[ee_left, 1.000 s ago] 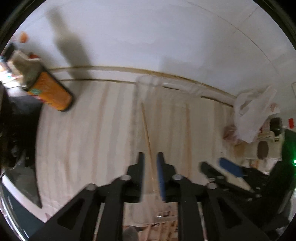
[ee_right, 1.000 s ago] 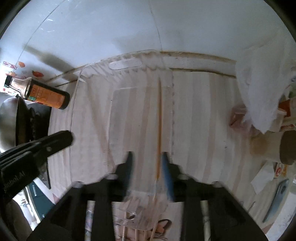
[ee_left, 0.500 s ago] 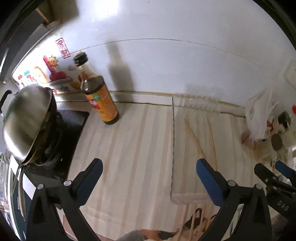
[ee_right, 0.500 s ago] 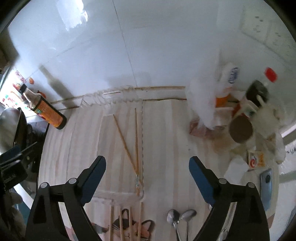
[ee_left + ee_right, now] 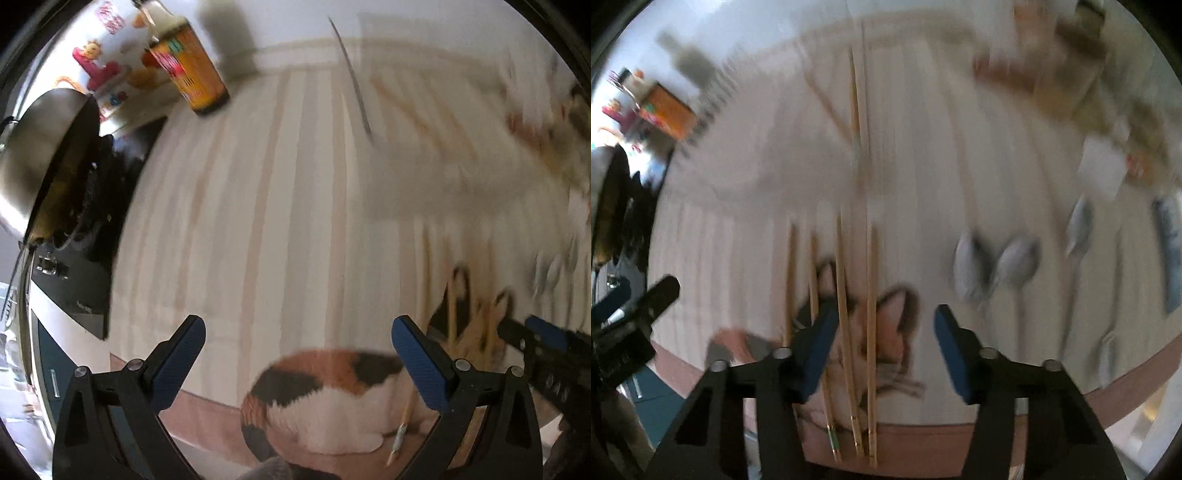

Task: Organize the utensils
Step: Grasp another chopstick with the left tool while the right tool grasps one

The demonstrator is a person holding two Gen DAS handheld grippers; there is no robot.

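Several wooden chopsticks (image 5: 842,295) lie side by side on a cat-print mat (image 5: 897,332) near the counter's front edge. My right gripper (image 5: 882,343) hangs over them with its jaws closing. Two of the sticks lie between the jaws, and the pads do not press on them. Two more chopsticks (image 5: 855,103) lie in a clear tray (image 5: 768,147) farther back. Blurred metal spoons (image 5: 997,262) rest to the right of the mat. My left gripper (image 5: 299,350) stands wide open over the mat's cat picture (image 5: 325,391) with nothing between its fingers. The right gripper's finger (image 5: 546,350) shows at its right.
A soy sauce bottle (image 5: 188,70) stands at the back left by the wall. A steel wok (image 5: 37,155) sits on a black stove (image 5: 92,258) at the left. Blurred packets and a white bag (image 5: 1052,74) crowd the back right. A blue flat object (image 5: 1167,251) lies far right.
Both grippers let go of the chopsticks they had lowered into the clear tray, opened wide, and drew back toward the mat. The right jaws have since narrowed around two sticks.
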